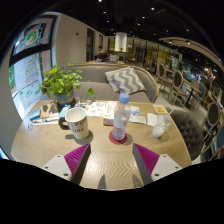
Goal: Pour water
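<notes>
gripper [108, 160] wide open, holding nothing, magenta pads [76, 157] spread over bench [50, 145] | bottle [120, 117] upright on red coaster [119, 138], just ahead, between finger lines, untouched | mug [76, 122] ahead-left beside bottle | plant [62, 82] beyond mug | papers [134, 113] beyond bottle | sofa [120, 78] far back

Printed papers [100, 108] too small to read

Single view rides the tool [108, 160], facing forward over the table [100, 150].
</notes>
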